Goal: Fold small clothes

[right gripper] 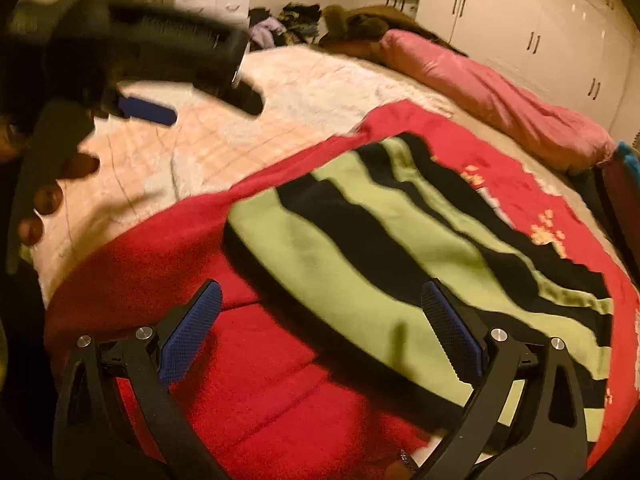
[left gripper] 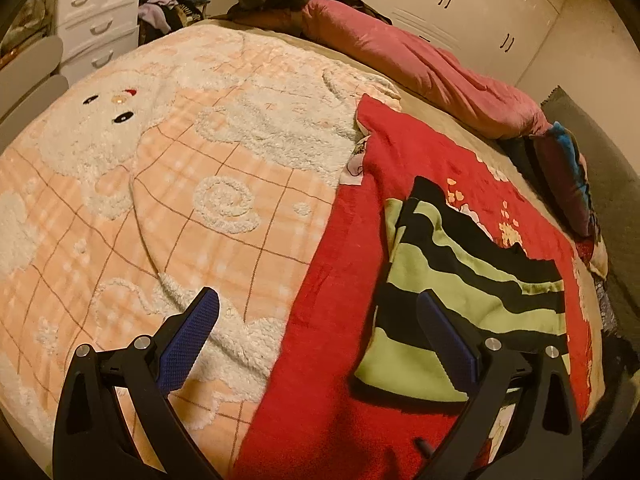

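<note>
The left gripper (left gripper: 318,322) hangs above the bed with its jaws spread wide and nothing between them; its blue pads (left gripper: 188,344) carry a fine knurled texture on black angular arms. The right gripper (right gripper: 322,318) is likewise wide apart and empty, poised over the near edge of the garment. The striped garment (left gripper: 460,280), a soft knit in broad wavy bands of pale green and black, lies flat as a folded, roughly rectangular piece on a red fleece blanket (left gripper: 320,380) with a plush nap and small cream floral motifs. Beside the red blanket, to its left, lies a peach checked blanket (left gripper: 160,208) with raised white tufted shapes, including a spiral and an animal face. A pink quilted duvet (left gripper: 420,68), bunched into a long roll, runs along the far side of the bed. In the right wrist view the left gripper appears blurred at upper left, a person's hand (right gripper: 52,184) wrapped round its handle.
</note>
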A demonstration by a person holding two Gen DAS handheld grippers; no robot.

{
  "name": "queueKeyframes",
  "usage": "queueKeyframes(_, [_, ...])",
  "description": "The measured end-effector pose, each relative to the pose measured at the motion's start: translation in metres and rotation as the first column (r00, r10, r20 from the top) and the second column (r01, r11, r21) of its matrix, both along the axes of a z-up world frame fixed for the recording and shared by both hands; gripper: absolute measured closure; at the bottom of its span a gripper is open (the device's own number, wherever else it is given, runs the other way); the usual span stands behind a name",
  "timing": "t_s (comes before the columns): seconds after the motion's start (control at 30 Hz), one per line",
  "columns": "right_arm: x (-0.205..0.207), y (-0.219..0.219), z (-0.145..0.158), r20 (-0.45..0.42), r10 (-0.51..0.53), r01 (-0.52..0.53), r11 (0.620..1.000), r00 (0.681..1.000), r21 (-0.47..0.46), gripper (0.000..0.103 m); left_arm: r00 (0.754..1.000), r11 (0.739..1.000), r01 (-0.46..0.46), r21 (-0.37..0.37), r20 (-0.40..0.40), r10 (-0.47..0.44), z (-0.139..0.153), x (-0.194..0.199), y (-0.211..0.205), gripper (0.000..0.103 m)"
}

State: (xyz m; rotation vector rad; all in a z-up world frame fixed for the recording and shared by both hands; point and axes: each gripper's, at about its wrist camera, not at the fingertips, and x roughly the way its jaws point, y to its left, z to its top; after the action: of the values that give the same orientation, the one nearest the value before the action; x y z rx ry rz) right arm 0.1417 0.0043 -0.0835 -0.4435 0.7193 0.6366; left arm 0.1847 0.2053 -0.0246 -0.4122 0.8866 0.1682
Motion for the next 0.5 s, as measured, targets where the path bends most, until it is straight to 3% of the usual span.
queueKeyframes(0.13, [0.009, 0.007, -0.022, 0.016, -0.038, 0.039, 0.995, 0.999, -0.090, 0.009, 1.000, 1.000, -0.003, -0.020, 0.002, 0.003, -0.004, 0.001, 0.003, 0.004])
queueKeyframes(0.33, [0.032, -0.006, -0.027, 0.028, -0.155, 0.157, 0.986, 0.987, -0.055, 0.010, 1.000, 0.999, 0.001, -0.044, -0.006, -0.001, -0.014, 0.004, 0.003, 0.004])
queueKeyframes(0.5, [0.044, -0.023, -0.024, -0.015, -0.165, 0.165, 0.986, 0.986, 0.035, 0.050, 1.000, 0.990, 0.006, -0.138, -0.020, -0.009, -0.029, 0.010, 0.003, 0.004])
